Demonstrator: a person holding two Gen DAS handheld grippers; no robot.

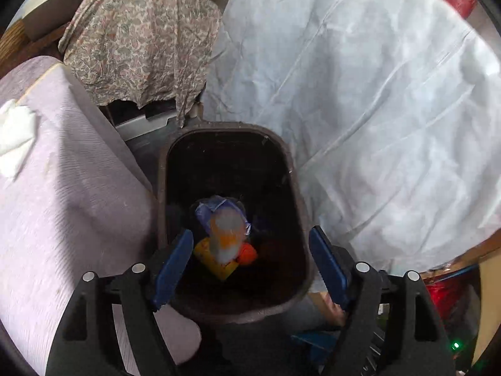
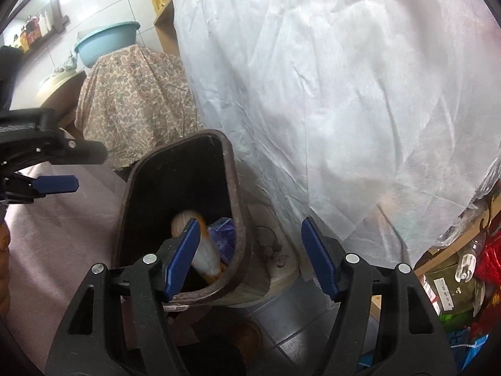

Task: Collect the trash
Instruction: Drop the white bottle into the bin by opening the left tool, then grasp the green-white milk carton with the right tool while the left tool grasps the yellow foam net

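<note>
A dark brown trash bin [image 1: 162, 188] stands on the floor; it also shows in the right wrist view [image 2: 233, 194]. Inside lie a white and orange bottle [image 1: 227, 235], a purple wrapper [image 1: 208, 211] and a yellow packet [image 1: 216, 261]. The bottle [image 2: 205, 253] and the wrapper [image 2: 224, 235] also show in the right wrist view. My left gripper [image 1: 250, 260] is open and empty above the bin's mouth. My right gripper [image 2: 250, 257] is open and empty over the bin's near right rim. The left gripper also shows at the left of the right wrist view [image 2: 67, 166].
A lilac bedspread [image 1: 62, 203] with a white tissue [image 1: 15, 134] lies left of the bin. A white sheet [image 1: 375, 109] hangs to the right, a paisley cloth [image 1: 141, 37] behind. A teal basin [image 2: 106, 42] sits on it. Clutter [image 2: 454, 275] fills the lower right.
</note>
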